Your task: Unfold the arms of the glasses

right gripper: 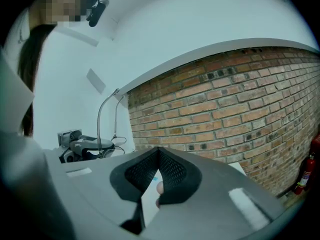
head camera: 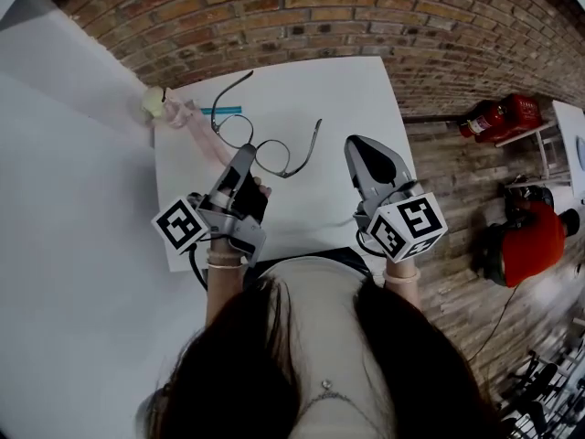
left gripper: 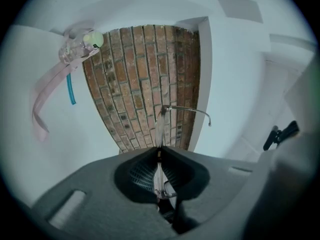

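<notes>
Head view: the glasses (head camera: 271, 158) are near the middle of the white surface (head camera: 338, 99), both arms swung out toward the far edge. The left tool (head camera: 245, 154) is clamped on the frame by the lenses. The right tool (head camera: 361, 154) is just right of the glasses and apart from them, with bare surface beyond it to the right edge. A pink item (head camera: 174, 110) sits at the far left corner and a teal stick (head camera: 222, 111) lies by the far edge. A brick wall (head camera: 366, 16) is beyond.

Left gripper view: the left tool (left gripper: 159, 149) has its jaws closed on the glasses (left gripper: 161, 129), lens edge-on, one arm reaching right.

Right gripper view: the right tool (right gripper: 159, 154) has its jaws together, with nothing between them. The glasses (right gripper: 102, 119) are off to its left.
</notes>
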The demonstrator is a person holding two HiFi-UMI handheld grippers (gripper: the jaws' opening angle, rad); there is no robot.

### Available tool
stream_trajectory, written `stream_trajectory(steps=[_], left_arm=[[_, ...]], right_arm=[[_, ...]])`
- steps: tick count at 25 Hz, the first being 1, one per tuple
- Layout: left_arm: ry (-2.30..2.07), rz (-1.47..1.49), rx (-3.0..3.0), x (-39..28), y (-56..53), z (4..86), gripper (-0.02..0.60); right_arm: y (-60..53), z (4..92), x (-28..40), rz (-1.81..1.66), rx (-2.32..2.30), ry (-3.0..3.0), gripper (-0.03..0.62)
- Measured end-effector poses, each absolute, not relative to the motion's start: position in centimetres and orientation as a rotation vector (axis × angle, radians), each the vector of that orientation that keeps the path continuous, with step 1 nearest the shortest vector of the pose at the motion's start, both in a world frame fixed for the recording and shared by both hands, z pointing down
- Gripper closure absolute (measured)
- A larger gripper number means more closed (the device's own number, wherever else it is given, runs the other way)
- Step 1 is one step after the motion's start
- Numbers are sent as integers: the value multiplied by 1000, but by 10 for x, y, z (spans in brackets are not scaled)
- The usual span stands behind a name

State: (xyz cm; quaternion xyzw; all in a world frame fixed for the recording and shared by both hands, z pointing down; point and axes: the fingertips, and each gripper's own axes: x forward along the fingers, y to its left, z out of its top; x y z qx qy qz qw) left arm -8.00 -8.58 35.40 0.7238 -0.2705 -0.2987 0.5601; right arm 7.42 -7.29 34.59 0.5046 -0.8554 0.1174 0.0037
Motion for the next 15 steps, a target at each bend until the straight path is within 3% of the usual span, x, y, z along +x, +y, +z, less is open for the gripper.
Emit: stream_trajectory(steps=[15], left_arm=[[-598,-682,1713,-69,-67,353,560]], right_arm=[[-53,346,75,360,1579,-2674,591]])
